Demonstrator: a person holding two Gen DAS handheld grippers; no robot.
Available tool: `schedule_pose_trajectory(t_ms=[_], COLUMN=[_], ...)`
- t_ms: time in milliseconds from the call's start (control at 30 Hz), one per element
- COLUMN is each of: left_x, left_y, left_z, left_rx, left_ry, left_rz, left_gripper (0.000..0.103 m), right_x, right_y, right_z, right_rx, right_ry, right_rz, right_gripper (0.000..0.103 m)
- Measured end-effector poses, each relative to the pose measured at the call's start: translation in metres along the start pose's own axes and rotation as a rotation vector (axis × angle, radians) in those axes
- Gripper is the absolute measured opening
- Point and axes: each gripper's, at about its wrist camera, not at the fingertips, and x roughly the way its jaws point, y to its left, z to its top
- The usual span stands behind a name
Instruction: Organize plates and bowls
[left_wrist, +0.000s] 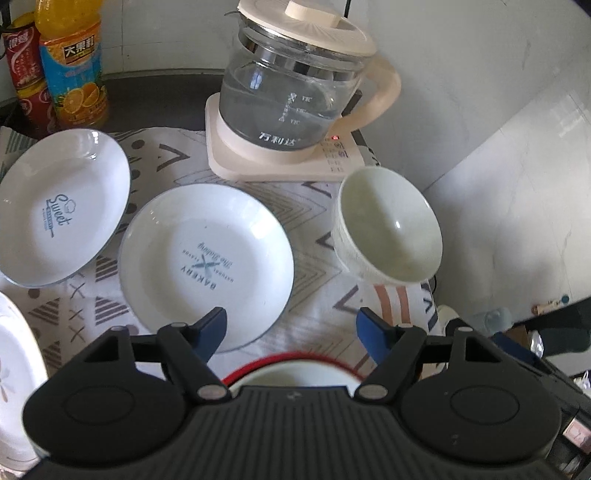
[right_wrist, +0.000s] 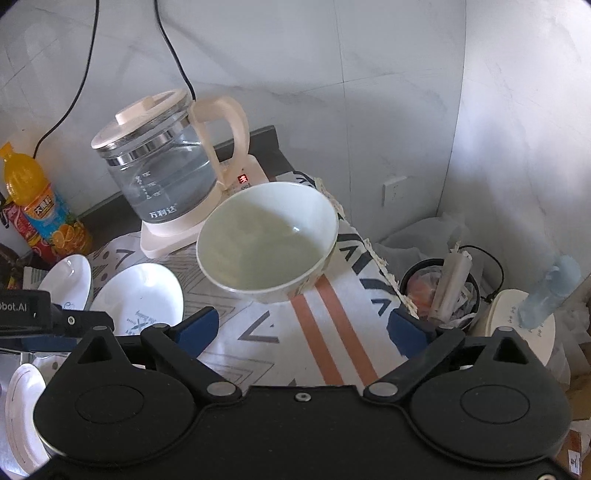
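Note:
A cream bowl (left_wrist: 388, 225) stands on the patterned cloth near the table's right edge; it also shows in the right wrist view (right_wrist: 267, 240). A white "Bakery" plate (left_wrist: 207, 266) lies mid-table, also seen in the right wrist view (right_wrist: 138, 297). A white "Sweet" plate (left_wrist: 61, 206) lies to its left. A floral plate (left_wrist: 14, 373) sits at the near left. A red-rimmed bowl (left_wrist: 291, 371) lies just below my left gripper (left_wrist: 291, 328), which is open and empty. My right gripper (right_wrist: 303, 328) is open and empty, in front of the cream bowl.
A glass kettle (left_wrist: 291, 92) on a cream base stands at the back. Two drink bottles (left_wrist: 70, 62) stand at the back left. The table's right edge drops to a bin (right_wrist: 439, 291) and a white appliance (right_wrist: 524, 325) on the floor.

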Motion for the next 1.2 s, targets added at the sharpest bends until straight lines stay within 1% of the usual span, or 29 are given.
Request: schedule_pose_trajectory(t_ms=[33, 100, 200, 233, 300, 400, 500, 533, 667, 800, 900, 1000, 1133, 1200], left_x=[0.002, 0.007, 0.016, 0.019, 0.025, 0.035, 0.047, 0.051, 0.069, 0.088, 0.102, 0.115, 0.132, 0.138], left_y=[-0.001, -0.005, -0.011, -0.013, -0.016, -0.019, -0.024, -0.025, -0.029, -0.032, -0.034, -0.037, -0.037, -0.04], left_z=[0.002, 0.007, 0.012, 0.014, 0.017, 0.022, 0.029, 0.031, 0.042, 0.053, 0.058, 0.062, 0.064, 0.064], left_rx=[-0.009, -0.023, -0.033, -0.036, -0.041, -0.053, -0.051, -0.053, -0.058, -0.063, -0.064, -0.063, -0.092, -0.079], left_ry=[-0.006, -0.021, -0.031, -0.034, -0.042, -0.048, -0.055, -0.051, -0.033, -0.008, 0.016, 0.035, 0.059, 0.065], left_rz=[-0.002, -0.011, -0.018, -0.019, -0.027, -0.045, -0.062, -0.066, -0.086, -0.073, -0.075, -0.057, -0.034, -0.025], left_gripper=[0.075, 0.073, 0.068, 0.066, 0.061, 0.054, 0.047, 0.043, 0.036, 0.035, 0.031, 0.025, 0.015, 0.014], right_x=[0.002, 0.007, 0.013, 0.016, 0.021, 0.029, 0.039, 0.044, 0.06, 0.077, 0.088, 0.096, 0.106, 0.11], right_y=[-0.001, -0.005, -0.01, -0.011, -0.015, -0.021, -0.024, -0.025, -0.026, -0.028, -0.028, -0.028, -0.026, -0.024], right_z=[0.001, 0.005, 0.01, 0.012, 0.014, 0.016, 0.021, 0.023, 0.028, 0.03, 0.031, 0.032, 0.033, 0.033], right_rx=[0.001, 0.009, 0.021, 0.025, 0.046, 0.079, 0.113, 0.118, 0.133, 0.171, 0.183, 0.201, 0.198, 0.181], right_ry=[0.001, 0.002, 0.0, 0.001, 0.005, 0.015, 0.018, 0.025, 0.035, 0.067, 0.082, 0.095, 0.108, 0.126], right_rz=[0.001, 0.012, 0.018, 0.019, 0.026, 0.043, 0.061, 0.065, 0.06, 0.068, 0.061, 0.056, 0.053, 0.026], right_gripper=[0.096, 0.09, 0.083, 0.082, 0.073, 0.064, 0.059, 0.057, 0.047, 0.043, 0.041, 0.04, 0.038, 0.032])
